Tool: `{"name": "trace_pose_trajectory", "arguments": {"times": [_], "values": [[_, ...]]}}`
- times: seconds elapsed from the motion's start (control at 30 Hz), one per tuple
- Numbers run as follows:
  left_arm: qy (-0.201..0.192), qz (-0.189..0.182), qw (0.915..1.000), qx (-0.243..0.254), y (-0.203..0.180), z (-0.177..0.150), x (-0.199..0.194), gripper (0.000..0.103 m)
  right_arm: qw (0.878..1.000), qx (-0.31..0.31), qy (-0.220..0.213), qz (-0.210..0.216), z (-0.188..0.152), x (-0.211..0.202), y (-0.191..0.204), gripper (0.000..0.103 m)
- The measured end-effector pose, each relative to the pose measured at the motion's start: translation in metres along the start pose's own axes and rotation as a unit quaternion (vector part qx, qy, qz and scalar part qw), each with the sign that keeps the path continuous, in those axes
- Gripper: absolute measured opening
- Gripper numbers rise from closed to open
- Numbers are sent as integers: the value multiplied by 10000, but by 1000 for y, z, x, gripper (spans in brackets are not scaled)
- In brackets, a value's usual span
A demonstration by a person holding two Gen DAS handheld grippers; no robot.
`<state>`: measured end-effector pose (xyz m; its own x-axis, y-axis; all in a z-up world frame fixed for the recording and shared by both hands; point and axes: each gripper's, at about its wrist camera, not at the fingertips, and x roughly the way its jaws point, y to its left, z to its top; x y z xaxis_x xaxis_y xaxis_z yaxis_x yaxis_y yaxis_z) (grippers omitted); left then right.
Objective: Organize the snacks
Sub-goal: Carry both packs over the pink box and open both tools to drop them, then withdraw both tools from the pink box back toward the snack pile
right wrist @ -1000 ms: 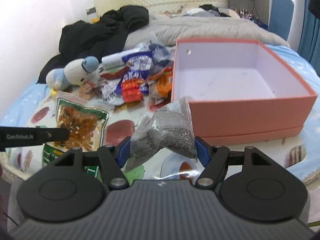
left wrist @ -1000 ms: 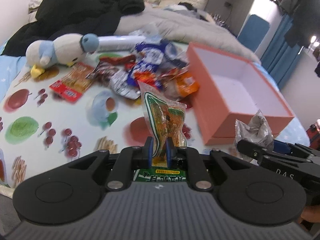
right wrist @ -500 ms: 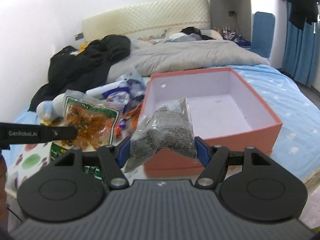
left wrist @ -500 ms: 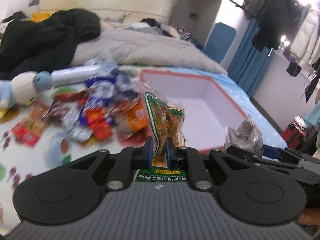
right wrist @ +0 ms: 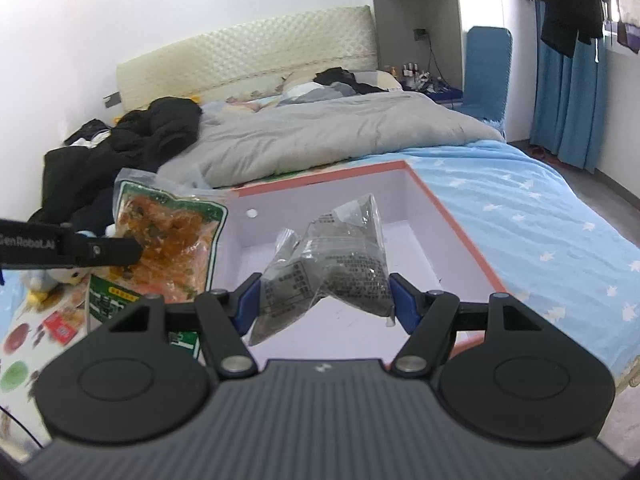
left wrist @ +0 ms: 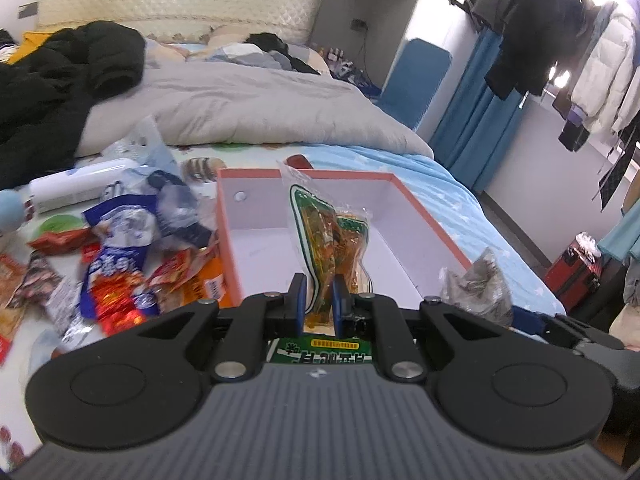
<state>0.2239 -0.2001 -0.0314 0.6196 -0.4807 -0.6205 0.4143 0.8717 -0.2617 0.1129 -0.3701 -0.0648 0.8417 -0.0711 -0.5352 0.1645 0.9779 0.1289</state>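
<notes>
Over the open pink box on a cluttered bed, I am carrying two snack packets at once, one in each gripper. My left gripper is pinching the lower part of a clear packet of orange pickles between its narrow-set blue pads, the packet standing upright above the box's white floor. My right gripper is clamping a crumpled grey packet across its width, the jaws standing wide around the bulging plastic and the pads pressing into both sides. Both packets are hanging clear of the box, touching neither its walls nor its floor as far as I can tell.

Beside the box, to its left in the left wrist view, a heap of loose snacks is lying on the printed sheet, with a white tube behind it and a grey duvet bunched further back.

I am judging this as the delivery step: two packets are lifted and poised over the box, and the box itself is looking empty. My next move is calling for lowering each packet inside the walls, then easing the jaws apart so the packets are dropping flat. The upright pickle packet may be tipping against the rim if I am letting go too high.
</notes>
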Motion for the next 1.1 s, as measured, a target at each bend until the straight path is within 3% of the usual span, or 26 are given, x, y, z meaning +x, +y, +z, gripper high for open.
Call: {"name": "trace_pose_trajectory", "arguments": {"times": [0.37,0.6,0.77,0.87,1.1], "values": [[485,9,9986,189,3,17,93,16,9988,221,426,-15,-11,66,-31,69],[757,41,9969,217,7,9,122,16,9970,339,692,-21,-21,93,-44,70],[710,35,9972,211,6,9,119,19,9964,386,748,-20,-21,98,-46,73],[627,57,9978,192,2,8,109,23,9968,374,709,11,-18,94,-44,84],[353,-68,9989,309,-15,5,59,23,9984,375,411,-33,-14,59,-40,84]]}}
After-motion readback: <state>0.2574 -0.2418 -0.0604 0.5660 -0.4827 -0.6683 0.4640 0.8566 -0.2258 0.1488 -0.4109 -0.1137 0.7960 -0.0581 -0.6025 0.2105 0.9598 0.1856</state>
